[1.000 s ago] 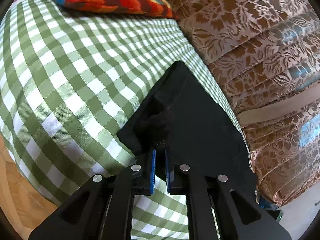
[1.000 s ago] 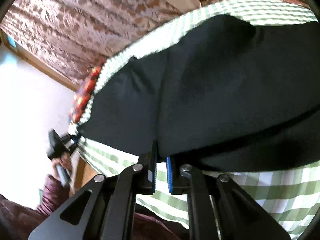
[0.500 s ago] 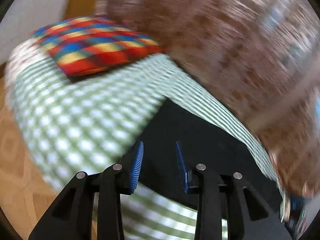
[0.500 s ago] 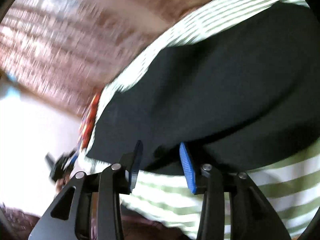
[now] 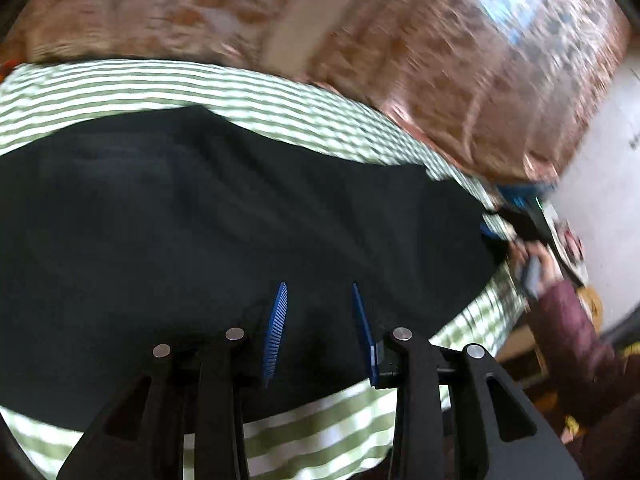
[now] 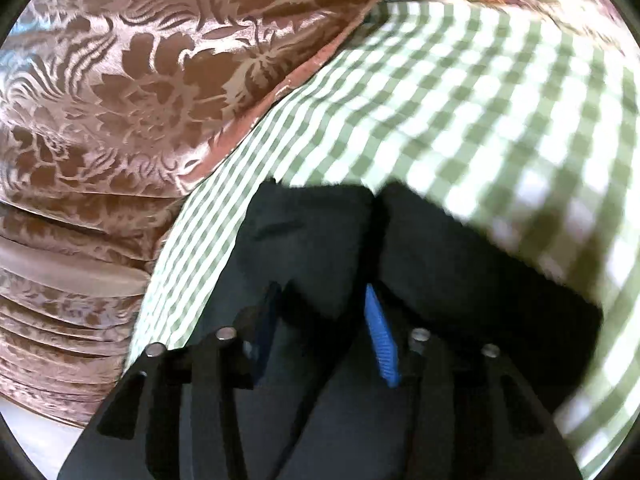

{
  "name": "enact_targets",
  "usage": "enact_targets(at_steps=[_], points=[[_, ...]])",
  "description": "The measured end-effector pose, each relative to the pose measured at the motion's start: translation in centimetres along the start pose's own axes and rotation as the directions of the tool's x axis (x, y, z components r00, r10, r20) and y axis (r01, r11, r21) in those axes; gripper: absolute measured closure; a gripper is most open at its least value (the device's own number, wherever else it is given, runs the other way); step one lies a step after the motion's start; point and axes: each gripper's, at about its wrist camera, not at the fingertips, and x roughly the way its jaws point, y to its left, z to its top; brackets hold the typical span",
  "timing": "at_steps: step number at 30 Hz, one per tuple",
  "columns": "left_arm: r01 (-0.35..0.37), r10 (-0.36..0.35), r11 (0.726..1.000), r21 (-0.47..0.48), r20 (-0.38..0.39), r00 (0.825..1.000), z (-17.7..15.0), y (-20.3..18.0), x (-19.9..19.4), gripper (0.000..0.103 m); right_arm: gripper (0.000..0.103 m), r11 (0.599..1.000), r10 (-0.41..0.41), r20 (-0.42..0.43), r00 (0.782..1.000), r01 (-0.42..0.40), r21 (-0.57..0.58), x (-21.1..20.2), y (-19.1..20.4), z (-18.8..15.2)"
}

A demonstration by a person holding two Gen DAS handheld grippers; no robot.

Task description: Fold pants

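We see the black pants [image 5: 224, 232] lying spread across the green-and-white checked cloth [image 5: 280, 92] of what looks like a bed, though we cannot tell for sure what lies under the cloth. In the left wrist view they fill the middle, with checked cloth showing along their far edge and again at the near edge below the fingers. In the right wrist view the pants [image 6: 320, 224] end in two rounded lobes with a dark crease between them, and the checked cloth [image 6: 460, 92] stretches away to the far right.

The left tool [image 5: 318, 286] hangs over the pants with its blue pads [image 5: 276, 328] parted by a modest gap. Nothing sits between them that they press on; the black fabric lies beneath, and we cannot tell whether the tips touch it.

The right tool [image 6: 320, 286] is closing. A fold of black fabric rises between its two fingers, the right blue pad [image 6: 382, 344] standing just beside it, but we cannot tell that the pads are pressing on it.

Beyond the cloth stands a brown floral curtain [image 6: 120, 80], blurred in the left view [image 5: 400, 40]. At the far right of the left view a hand [image 5: 532, 264] in a maroon sleeve [image 5: 568, 328] holds a dark blurred object.
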Motion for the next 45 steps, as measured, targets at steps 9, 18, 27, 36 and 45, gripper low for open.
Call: enact_targets(at_steps=[9, 18, 27, 36, 45], points=[[0.125, -0.114, 0.987, 0.104, -0.104, 0.988, 0.1, -2.8, 2.8, 0.071, 0.097, 0.986, 0.091, 0.076, 0.993, -0.079, -0.148, -10.3, 1.1, -1.8], [0.207, -0.181, 0.974, 0.094, -0.229, 0.956, -0.6, -3.6, 5.2, 0.071, 0.098, 0.999, -0.005, 0.028, 1.000, 0.003, 0.047, -9.2, -8.0, -3.6], [0.173, -0.145, 0.980, 0.101, -0.239, 0.960, 0.0, -4.3, 5.4, 0.071, 0.069, 0.999, 0.036, 0.085, 0.996, -0.039, 0.036, -10.4, -8.7, -3.0], [0.162, -0.128, 0.975, 0.150, -0.213, 0.969, 1.9, -6.2, 6.6, 0.071, 0.088, 0.999, 0.027, 0.187, 0.982, -0.020, -0.040, -12.2, -5.8, -0.6], [0.039, -0.008, 0.990, 0.134, -0.222, 0.975, 1.5, -4.5, 6.8, 0.071, 0.062, 0.995, -0.095, 0.095, 0.991, 0.096, -0.001, -9.1, -8.5, -0.7]])
